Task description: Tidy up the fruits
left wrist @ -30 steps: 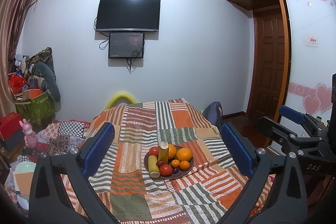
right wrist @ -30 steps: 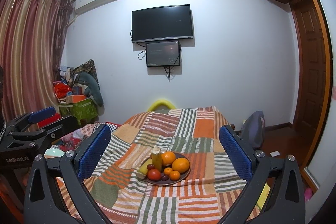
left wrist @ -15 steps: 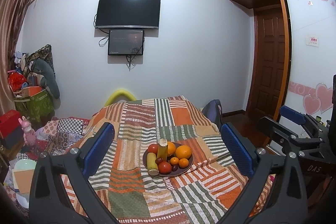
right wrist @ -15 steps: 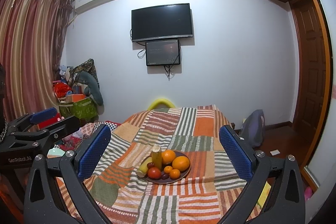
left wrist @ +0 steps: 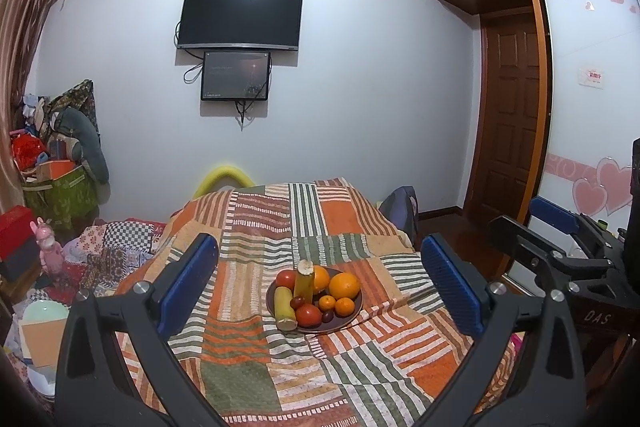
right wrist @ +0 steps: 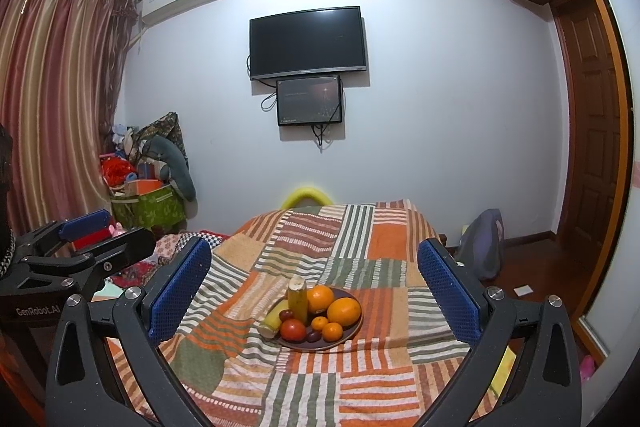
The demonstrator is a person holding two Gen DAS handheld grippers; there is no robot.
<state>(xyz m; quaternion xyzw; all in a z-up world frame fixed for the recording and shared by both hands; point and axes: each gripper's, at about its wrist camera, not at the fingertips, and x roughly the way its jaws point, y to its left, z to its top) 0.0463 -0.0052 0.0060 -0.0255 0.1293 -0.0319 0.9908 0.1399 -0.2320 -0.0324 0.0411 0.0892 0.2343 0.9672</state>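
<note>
Left claw (left wrist: pixel 318 281): blue pads spread wide, nothing between them, held above the near end of the desk. Right claw (right wrist: pixel 314 285): pads likewise spread wide and empty, level with the left one; it also shows at the right edge of the left wrist view (left wrist: pixel 560 239). Plate (right wrist: pixel 352 337): dark, round, on the patchwork cloth (right wrist: pixel 360 387) that covers the desk, well ahead of both claws. On the plate: two large oranges (right wrist: pixel 344 311), side by side at the back right; two small tangerines (right wrist: pixel 332 331) in front of them; a tomato (right wrist: pixel 293 329) at the front left, a second tomato (left wrist: pixel 285 279) at the back left; small dark fruits (right wrist: pixel 312 336); a yellow-green piece standing upright (right wrist: pixel 298 301) in the middle; another such piece lying (right wrist: pixel 274 317) at the left rim. Wall behind: television (right wrist: pixel 307 42), smaller screen (right wrist: pixel 310 100) beneath.
</note>
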